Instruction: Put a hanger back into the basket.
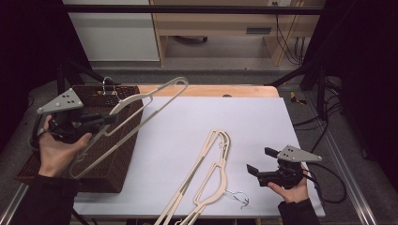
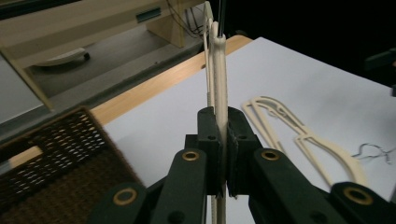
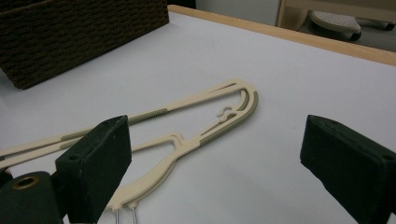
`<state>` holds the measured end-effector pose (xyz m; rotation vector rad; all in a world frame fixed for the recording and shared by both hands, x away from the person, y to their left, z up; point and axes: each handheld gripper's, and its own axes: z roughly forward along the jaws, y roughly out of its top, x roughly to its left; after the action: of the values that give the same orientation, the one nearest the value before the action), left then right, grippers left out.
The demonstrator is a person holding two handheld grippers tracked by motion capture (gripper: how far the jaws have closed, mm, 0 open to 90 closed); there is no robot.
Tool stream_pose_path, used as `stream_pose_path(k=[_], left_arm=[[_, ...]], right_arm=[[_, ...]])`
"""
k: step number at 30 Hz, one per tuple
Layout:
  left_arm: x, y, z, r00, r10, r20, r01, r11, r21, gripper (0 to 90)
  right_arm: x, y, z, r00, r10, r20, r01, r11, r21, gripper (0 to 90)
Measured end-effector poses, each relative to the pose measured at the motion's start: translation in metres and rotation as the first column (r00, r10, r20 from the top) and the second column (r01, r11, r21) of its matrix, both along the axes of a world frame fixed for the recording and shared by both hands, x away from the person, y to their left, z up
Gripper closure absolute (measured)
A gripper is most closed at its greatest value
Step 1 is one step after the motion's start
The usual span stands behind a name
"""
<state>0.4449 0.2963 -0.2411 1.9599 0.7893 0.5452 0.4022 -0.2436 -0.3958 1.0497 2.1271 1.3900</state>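
Hangers, cream and stacked, are seen lying on the white desk at 6 o'clock. Just beside them, at 4 o'clock, the right gripper is held with fingers wide apart and empty. At 9 o'clock, another hanger is clamped between the closed fingers of the left gripper, raised over the wicker basket.

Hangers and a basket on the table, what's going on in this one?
A person holds a gripper in each hand. The left gripper is shut on a cream hanger, holding it in the air above the dark wicker basket at the table's left. The right gripper is open and empty, near a second hanger lying flat on the white table cover.
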Motion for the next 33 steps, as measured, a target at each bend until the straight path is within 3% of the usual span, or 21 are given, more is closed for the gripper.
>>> stream_pose_path(k=[5, 9, 16, 19, 23, 27, 30, 33], left_arm=[[0.018, 0.027, -0.003, 0.9989, 0.047, -0.005, -0.047, 0.9987, 0.018, 86.4], [0.028, 0.049, -0.009, 0.9945, 0.105, 0.005, -0.105, 0.9934, 0.047, 86.4], [0.039, 0.090, -0.024, 0.9839, 0.178, -0.019, -0.177, 0.9835, 0.039, 86.4], [0.042, 0.103, -0.031, 0.9824, 0.184, -0.032, -0.183, 0.9824, 0.038, 86.4], [0.046, 0.114, -0.043, 0.9778, 0.203, -0.049, -0.201, 0.9784, 0.046, 86.4], [0.049, 0.117, -0.054, 0.9738, 0.221, -0.052, -0.217, 0.9729, 0.080, 86.4], [0.048, 0.121, -0.058, 0.9736, 0.221, -0.059, -0.215, 0.9726, 0.088, 86.4], [0.047, 0.121, -0.063, 0.9718, 0.230, -0.054, -0.220, 0.9645, 0.146, 86.4]], right_arm=[[0.000, 0.000, 0.000, 1.0000, 0.001, -0.001, -0.001, 1.0000, 0.000, 9.0], [0.000, 0.000, 0.000, 1.0000, 0.002, -0.001, -0.002, 1.0000, -0.002, 9.0], [0.001, 0.002, -0.002, 0.9999, 0.007, -0.009, -0.007, 0.9999, -0.009, 9.0], [0.002, 0.003, -0.002, 1.0000, 0.003, -0.007, -0.003, 0.9999, -0.011, 8.9], [0.002, 0.003, -0.003, 0.9999, 0.005, -0.010, -0.006, 0.9999, -0.012, 9.0], [0.003, 0.004, -0.004, 0.9999, 0.007, -0.012, -0.007, 0.9997, -0.022, 8.7], [0.003, 0.004, -0.004, 0.9999, 0.007, -0.013, -0.007, 0.9997, -0.023, 8.7], [0.003, 0.005, -0.004, 0.9999, 0.008, -0.011, -0.008, 0.9997, -0.022, 8.7]])
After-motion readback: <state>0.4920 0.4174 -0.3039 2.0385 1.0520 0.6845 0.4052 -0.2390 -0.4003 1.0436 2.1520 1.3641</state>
